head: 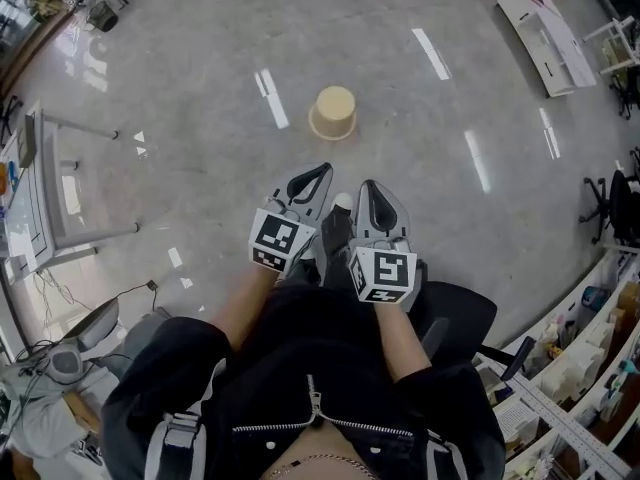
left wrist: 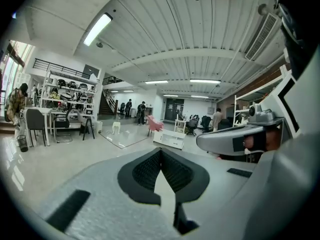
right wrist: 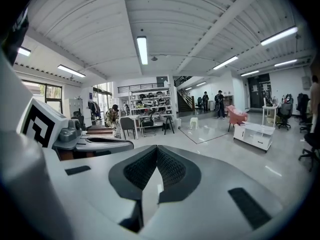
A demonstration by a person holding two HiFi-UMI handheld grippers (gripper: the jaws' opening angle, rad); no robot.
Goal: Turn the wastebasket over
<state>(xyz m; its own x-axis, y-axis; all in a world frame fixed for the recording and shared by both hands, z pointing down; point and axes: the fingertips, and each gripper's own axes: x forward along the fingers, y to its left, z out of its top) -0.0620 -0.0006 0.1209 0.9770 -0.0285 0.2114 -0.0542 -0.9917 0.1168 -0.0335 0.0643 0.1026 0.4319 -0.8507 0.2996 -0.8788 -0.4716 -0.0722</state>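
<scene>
While the left gripper point(head: 312, 180) and right gripper point(head: 370, 196) are pointing side by side, jaws together and empty, the wastebasket point(head: 334, 113) is sitting on the floor point(head: 200, 118) well ahead of both tips, apparently rim-down. Opening the jaws early and pinching opposite rim edges is looking wisest.

Taking the person's seat at the bottom of the head view as the clock's centre: the left gripper point(head: 321, 173) and the right gripper point(head: 368, 188) lie side by side just ahead, left at 11 o'clock, right at 1 o'clock, close but apart; the wastebasket point(head: 334, 114) stands alone on the floor point(head: 200, 58) at 12 o'clock, beyond both tips and well apart from them; a table point(head: 45, 183) at 9 o'clock; a low cabinet point(head: 545, 30) far off at 2 o'clock; an office chair point(head: 606, 203) at 3 o'clock; shelving point(head: 575, 368) at 4 o'clock.
</scene>
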